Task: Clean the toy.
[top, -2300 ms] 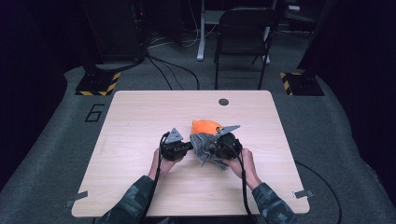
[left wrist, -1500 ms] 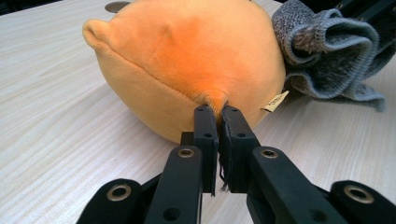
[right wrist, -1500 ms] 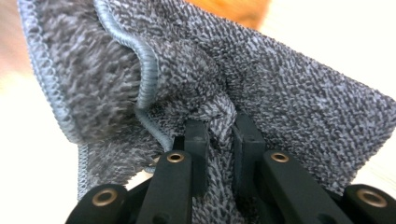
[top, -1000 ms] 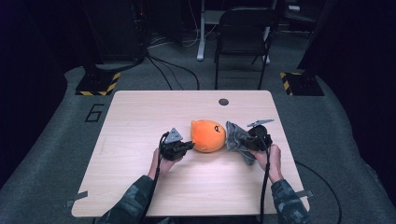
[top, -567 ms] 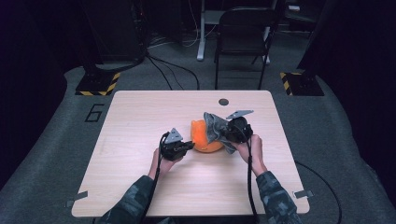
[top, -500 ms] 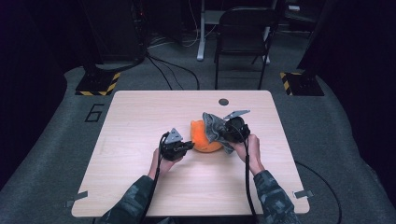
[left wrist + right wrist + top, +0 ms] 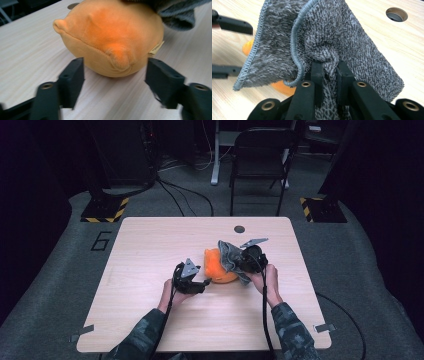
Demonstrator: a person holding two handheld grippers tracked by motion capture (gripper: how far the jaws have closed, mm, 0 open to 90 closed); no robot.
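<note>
**Grey cloth held over an orange plush toy at mid-table**

Nearest the person, two camouflage sleeves come in over the front edge of the pale wooden table. The left gripper sits low on the tabletop, just to the left of the orange plush toy. In the left gripper view its jaws stand wide apart, one on each side of the toy's lower seam, and neither pad touches it; they have just been opening, with the toy in front of the gap and not gripped. A small cream label sticks out of the toy's side.

The right gripper is held over the toy's right side. In the right gripper view its jaws are pinched tight on a bunched fold of the grey towelling cloth, which fans out above them and hangs across the toy's top and right flank; a little orange shows under the cloth's stitched edge. The toy itself rests on the table near its middle.

Farther back, a round hole is set in the tabletop near the far edge. Beyond the table a dark folding chair stands on the grey floor, with black-and-yellow striped blocks to either side.
</note>
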